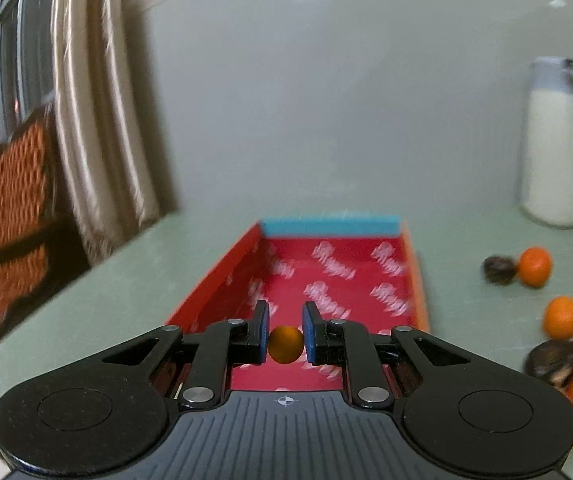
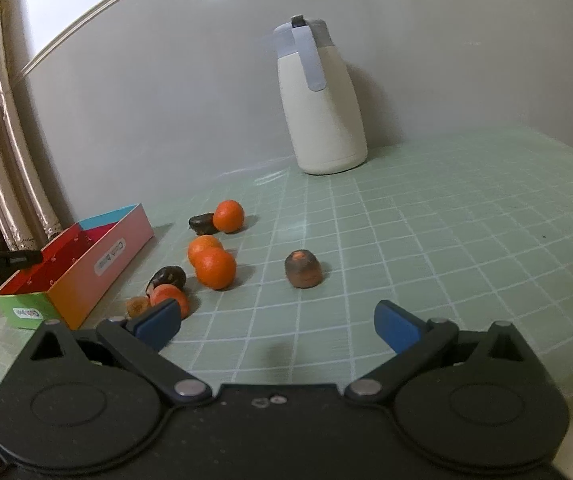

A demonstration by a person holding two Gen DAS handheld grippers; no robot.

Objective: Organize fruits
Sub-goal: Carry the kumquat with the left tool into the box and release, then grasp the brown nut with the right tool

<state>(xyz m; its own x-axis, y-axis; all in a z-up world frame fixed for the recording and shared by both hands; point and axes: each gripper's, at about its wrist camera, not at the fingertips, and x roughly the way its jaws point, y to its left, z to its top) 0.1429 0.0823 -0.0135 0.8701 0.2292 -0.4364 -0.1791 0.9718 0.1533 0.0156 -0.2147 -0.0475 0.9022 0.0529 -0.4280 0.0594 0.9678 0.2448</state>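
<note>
Left hand-held gripper (image 1: 285,332) pinching a small orange fruit (image 1: 285,345) above the red box (image 1: 222,276) for sorting; right hand-held gripper (image 2: 278,320) wide open, empty

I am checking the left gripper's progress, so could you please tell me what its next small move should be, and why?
Probably open the jaws and let go. The left gripper is shut on a small orange fruit that is held above the red floor of the box, inside its walls, so it should drop in. The other fruit lies on the mat.
</note>
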